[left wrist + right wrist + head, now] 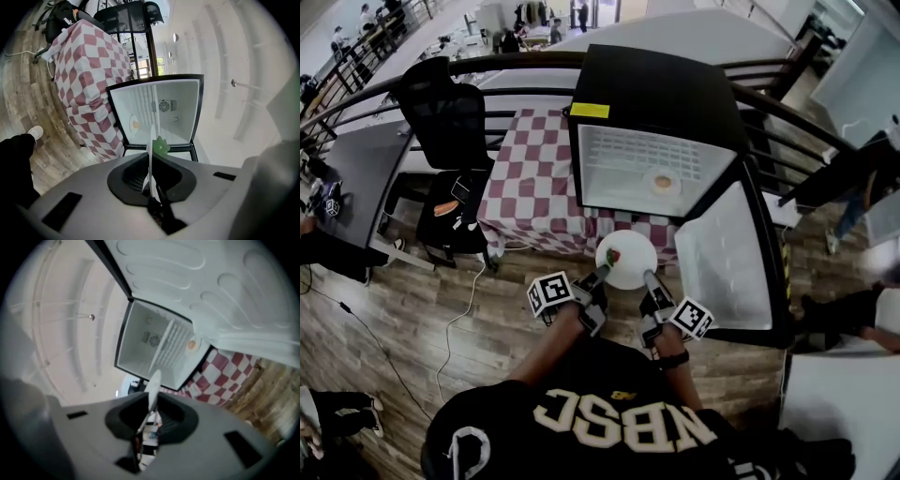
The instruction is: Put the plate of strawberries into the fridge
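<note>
A white plate (628, 260) with a strawberry (613, 255) on it is held level in front of the open fridge (647, 169). My left gripper (602, 274) is shut on the plate's left rim and my right gripper (649, 277) is shut on its right rim. In the left gripper view the plate (151, 154) shows edge-on between the jaws, with the strawberry's green leaves (161, 146) beside it. The right gripper view shows the plate's rim (153, 389) edge-on in the jaws, with the fridge's inside (159, 345) ahead.
The fridge door (727, 253) stands open to the right. A small dish with something orange (663, 183) lies on the fridge's shelf. A table with a red-and-white checked cloth (534, 178) stands left of the fridge, a black chair (450, 131) beyond it. A railing (384, 84) runs behind.
</note>
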Demonstrator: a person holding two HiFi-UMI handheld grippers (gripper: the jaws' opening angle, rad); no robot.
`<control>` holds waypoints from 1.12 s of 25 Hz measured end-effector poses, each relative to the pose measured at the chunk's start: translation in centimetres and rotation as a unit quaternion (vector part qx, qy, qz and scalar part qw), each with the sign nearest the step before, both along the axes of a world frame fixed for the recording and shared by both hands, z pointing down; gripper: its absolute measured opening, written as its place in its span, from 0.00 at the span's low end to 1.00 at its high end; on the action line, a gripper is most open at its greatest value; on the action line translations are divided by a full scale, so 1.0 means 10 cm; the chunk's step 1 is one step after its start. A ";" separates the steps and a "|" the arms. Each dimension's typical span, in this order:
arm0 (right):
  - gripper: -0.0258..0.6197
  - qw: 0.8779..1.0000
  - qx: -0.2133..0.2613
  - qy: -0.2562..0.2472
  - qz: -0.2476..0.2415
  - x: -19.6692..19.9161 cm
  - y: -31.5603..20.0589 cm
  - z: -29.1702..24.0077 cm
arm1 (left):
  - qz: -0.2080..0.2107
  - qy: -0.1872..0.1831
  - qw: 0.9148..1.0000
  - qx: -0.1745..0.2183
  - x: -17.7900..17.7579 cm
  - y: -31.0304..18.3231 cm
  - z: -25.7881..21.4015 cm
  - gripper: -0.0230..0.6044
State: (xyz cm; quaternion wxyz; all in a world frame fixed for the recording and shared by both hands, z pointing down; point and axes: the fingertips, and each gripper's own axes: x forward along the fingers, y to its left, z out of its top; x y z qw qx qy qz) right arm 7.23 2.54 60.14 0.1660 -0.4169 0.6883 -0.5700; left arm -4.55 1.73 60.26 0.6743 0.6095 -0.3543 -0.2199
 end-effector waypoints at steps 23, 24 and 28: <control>0.13 0.999 -0.007 0.005 0.045 -0.23 -1.33 -0.16 | 0.036 0.012 0.999 0.012 -0.25 -1.41 -0.20 0.08; 0.13 0.999 -0.009 0.002 0.045 -0.21 -1.39 -0.16 | 0.036 0.011 0.999 0.012 -0.23 -1.48 -0.21 0.08; 0.13 0.999 -0.012 0.001 0.041 -0.13 -1.62 -0.19 | 0.035 0.004 0.999 0.017 -0.14 -1.69 -0.26 0.08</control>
